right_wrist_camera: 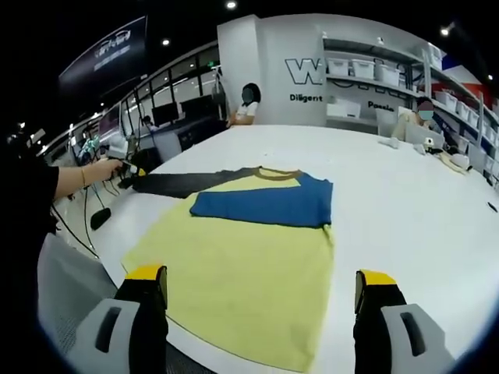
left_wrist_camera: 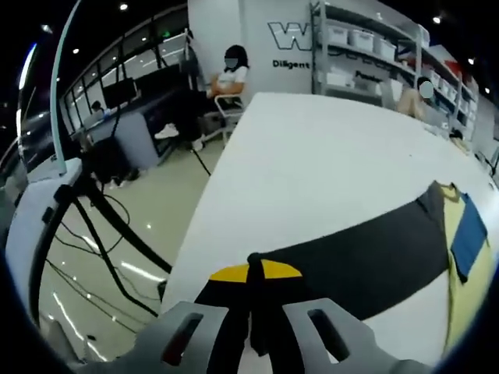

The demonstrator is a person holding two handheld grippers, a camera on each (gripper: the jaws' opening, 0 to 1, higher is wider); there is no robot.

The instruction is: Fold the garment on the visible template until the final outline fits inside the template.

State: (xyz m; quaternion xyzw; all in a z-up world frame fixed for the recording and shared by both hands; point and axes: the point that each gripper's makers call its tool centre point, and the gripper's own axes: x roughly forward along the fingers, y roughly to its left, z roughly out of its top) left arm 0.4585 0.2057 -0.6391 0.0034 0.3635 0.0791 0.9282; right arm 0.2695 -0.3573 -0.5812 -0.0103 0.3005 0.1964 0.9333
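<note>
Currently the left gripper has its jaws closed together, pinching the end of the dark sleeve at the near edge of the white table. That sleeve runs rightward to the garment, a yellow shirt lying flat on the table with its blue sleeve folded across the chest. Right gripper hovers above the garment's hem, jaws spread wide, gripping nothing. Behind, the shelving carries white bins; their contents cannot be made out.
</note>
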